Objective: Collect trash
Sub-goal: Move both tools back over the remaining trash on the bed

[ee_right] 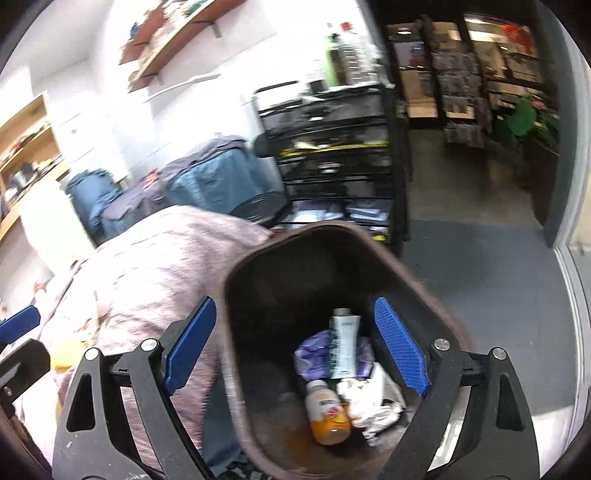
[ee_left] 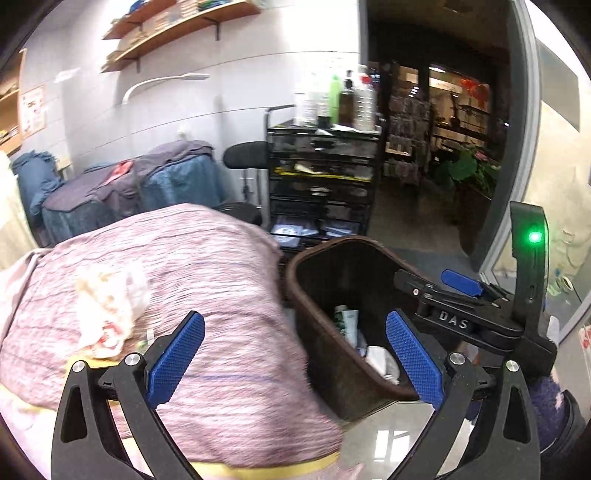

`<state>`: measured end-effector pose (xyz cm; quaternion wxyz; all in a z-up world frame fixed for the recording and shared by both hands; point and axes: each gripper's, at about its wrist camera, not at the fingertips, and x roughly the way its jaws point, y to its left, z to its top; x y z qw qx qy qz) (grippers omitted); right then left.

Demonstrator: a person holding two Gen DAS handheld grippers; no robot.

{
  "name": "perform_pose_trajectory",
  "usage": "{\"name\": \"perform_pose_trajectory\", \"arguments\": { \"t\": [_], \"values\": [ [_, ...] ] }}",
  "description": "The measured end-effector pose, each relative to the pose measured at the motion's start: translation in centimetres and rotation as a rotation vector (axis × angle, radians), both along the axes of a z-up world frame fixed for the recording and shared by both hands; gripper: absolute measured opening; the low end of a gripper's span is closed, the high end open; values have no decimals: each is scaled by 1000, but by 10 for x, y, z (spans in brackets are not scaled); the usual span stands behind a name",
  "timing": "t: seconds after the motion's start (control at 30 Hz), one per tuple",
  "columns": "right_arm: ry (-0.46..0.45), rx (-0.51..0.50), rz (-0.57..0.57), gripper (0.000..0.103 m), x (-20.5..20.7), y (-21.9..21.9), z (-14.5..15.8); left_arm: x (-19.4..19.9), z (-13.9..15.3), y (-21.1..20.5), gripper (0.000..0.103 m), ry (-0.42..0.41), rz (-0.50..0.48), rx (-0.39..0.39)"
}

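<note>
A dark brown bin (ee_left: pixel 325 343) (ee_right: pixel 236 295) stands on the floor beside a bed with a pink cover (ee_left: pixel 207 273) (ee_right: pixel 147 284). Inside the bin lie a pale tube (ee_right: pixel 345 347), a purple wrapper (ee_right: pixel 312 358), a small orange bottle (ee_right: pixel 328 417) and crumpled white paper (ee_right: pixel 373 406). A crumpled white wrapper with red print (ee_left: pixel 110 306) lies on the bed cover. My left gripper (ee_left: pixel 295 362) is open and empty, between that wrapper and the bin. My right gripper (ee_right: pixel 295 350) is open above the bin's mouth, holding nothing; it also shows at the bin's right in the left wrist view, right gripper (ee_left: pixel 461 291).
A black wire rack (ee_left: pixel 321 181) (ee_right: pixel 332 162) with bottles on top stands behind the bin. Blue and purple covered bundles (ee_left: pixel 122 192) sit against the white wall. Wooden shelves (ee_left: pixel 173 26) hang above. A dark doorway (ee_left: pixel 436 147) opens to the right, over grey floor (ee_right: pixel 480 280).
</note>
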<state>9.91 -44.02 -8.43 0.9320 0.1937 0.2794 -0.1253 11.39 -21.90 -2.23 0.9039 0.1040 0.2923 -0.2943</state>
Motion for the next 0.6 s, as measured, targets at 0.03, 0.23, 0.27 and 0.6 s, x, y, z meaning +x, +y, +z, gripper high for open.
{"name": "perform_pose_trajectory", "arguments": {
  "t": [0.03,0.23,0.27,0.6],
  "values": [
    [-2,-5,23,89,3,8,2,1,1,8,97,-2,16,-4],
    [-1,-24,178,89,26,57,10,7,-1,54,97,-5,119,-12],
    [-4,-37,210,89,30,68,13,8,-1,62,97,-5,135,-11],
    [10,-92,454,91,64,148,26,20,-20,144,97,37,309,51]
  ]
}}
